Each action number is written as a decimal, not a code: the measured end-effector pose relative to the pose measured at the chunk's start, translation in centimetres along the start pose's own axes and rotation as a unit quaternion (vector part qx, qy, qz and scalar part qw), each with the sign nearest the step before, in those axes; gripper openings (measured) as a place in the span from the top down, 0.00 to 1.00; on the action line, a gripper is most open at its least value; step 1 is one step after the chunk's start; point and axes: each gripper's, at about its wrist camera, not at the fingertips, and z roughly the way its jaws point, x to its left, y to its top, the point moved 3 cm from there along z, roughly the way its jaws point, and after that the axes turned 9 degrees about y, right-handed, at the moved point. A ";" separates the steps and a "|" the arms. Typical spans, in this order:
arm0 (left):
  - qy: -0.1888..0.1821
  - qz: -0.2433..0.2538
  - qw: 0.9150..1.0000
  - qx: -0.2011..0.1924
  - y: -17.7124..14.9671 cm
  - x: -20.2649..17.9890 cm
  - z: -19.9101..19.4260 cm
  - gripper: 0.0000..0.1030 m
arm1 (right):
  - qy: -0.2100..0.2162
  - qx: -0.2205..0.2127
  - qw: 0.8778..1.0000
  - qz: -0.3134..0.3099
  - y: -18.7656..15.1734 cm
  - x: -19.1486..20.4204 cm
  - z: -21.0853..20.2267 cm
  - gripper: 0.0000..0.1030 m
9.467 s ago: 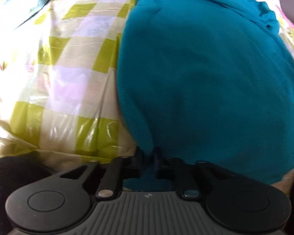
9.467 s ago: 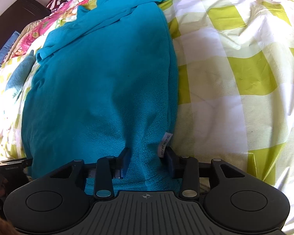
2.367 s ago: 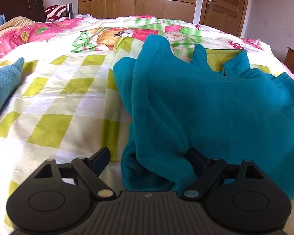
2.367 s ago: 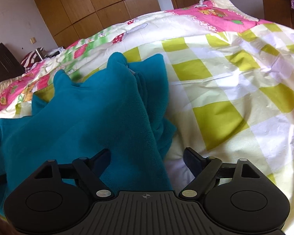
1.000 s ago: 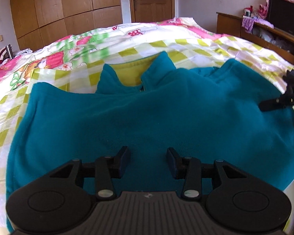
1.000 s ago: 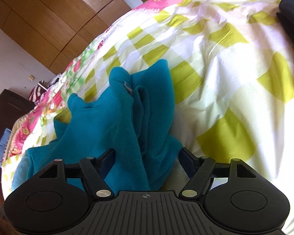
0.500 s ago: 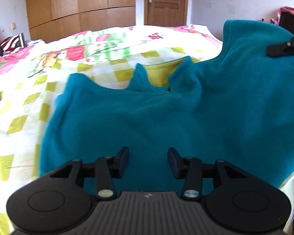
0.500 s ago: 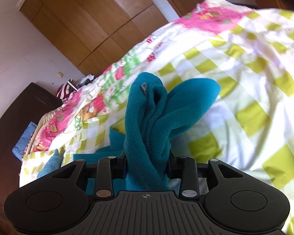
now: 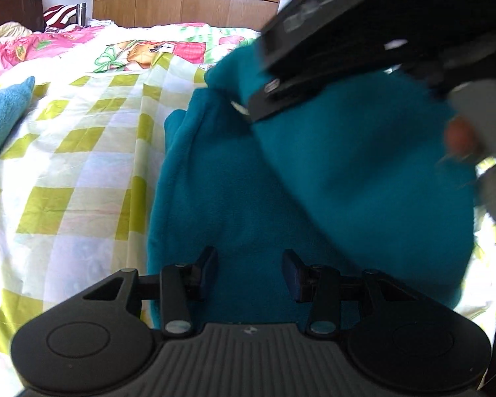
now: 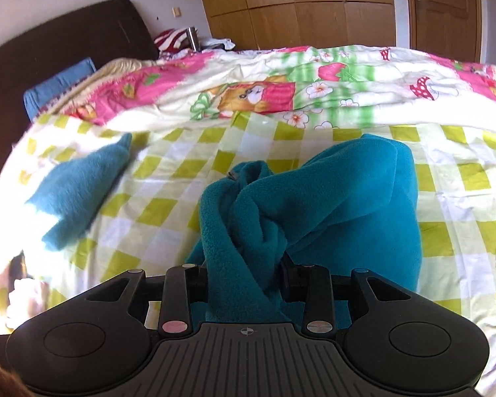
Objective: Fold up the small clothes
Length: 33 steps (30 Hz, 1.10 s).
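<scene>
Right tongs (image 10: pixel 244 274): pinched on a thick bunched fold of the teal fleece top (image 10: pixel 347 215), wad filling the whole gap between the fingers. Jaws easing open right now, cloth between them and pressed on both sides.

Why held so: looks like one side of the top lifted and carried across to lay over the other half, i.e. mid-fold. Bunch, not a flat edge, in the grip, so expect a lumpy lay-down unless shaken out or smoothed after.

Left tongs (image 9: pixel 249 264): about half spread, pointing down at the flat lower part of the top. Cloth visible through the gap and under both fingers; no pinch visible, pads not seen pressing in. Probably parked there to pin or steady the bottom layer while the other side comes over. Judgement only.

Where the top is:
- Right view: rest of it spilling ahead and to the right of the fingers, draped down onto the checked bed cover (image 10: pixel 168 205).
- Left view: flat layer directly under and ahead of the fingers, left edge running just left of the left finger; lifted flap hanging ahead-right, under the blurred body of the right tongs looming at top right.

Also there: second teal piece (image 10: pixel 79 192), well off to the left of the right tongs, apart from the top. Not involved.

Risk: loosening jaws before the flap is over the flat layer, so fold dropped short.
</scene>
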 end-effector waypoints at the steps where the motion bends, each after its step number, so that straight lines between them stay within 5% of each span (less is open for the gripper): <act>1: -0.008 -0.009 1.000 -0.001 0.0 0.5 -0.3 0.46 | 0.011 0.011 1.000 0.019 -0.2 0.2 0.8 0.56; 4: -0.020 -0.024 1.000 -0.002 -0.2 1.8 -1.4 0.46 | 0.049 0.027 0.998 0.030 -0.5 1.0 1.5 0.38; 7: -0.034 -0.035 0.999 -0.018 -0.8 3.3 -3.4 0.46 | 0.063 0.019 0.998 0.001 -0.2 2.3 0.3 0.38; 15: 0.008 -0.050 0.998 -0.044 -2.0 6.9 -7.4 0.46 | 0.104 -0.006 0.994 -0.017 0.9 1.2 -3.3 0.38; 20: -0.015 -0.088 0.990 -0.108 -0.2 7.9 -10.6 0.45 | 0.061 -0.006 0.997 -0.042 2.0 -0.2 -2.6 0.38; 27: -0.048 -0.011 0.985 -0.164 2.3 3.4 -10.7 0.36 | 0.081 0.026 0.996 -0.035 2.4 -1.1 -1.2 0.36; 31: -0.066 0.034 0.988 -0.137 2.6 1.1 -8.1 0.36 | 0.103 0.043 0.994 0.011 2.3 -2.1 -0.8 0.36; 33: -0.031 0.051 0.994 -0.093 1.8 0.8 -6.2 0.43 | 0.097 0.040 0.994 0.010 2.4 -2.3 -0.6 0.36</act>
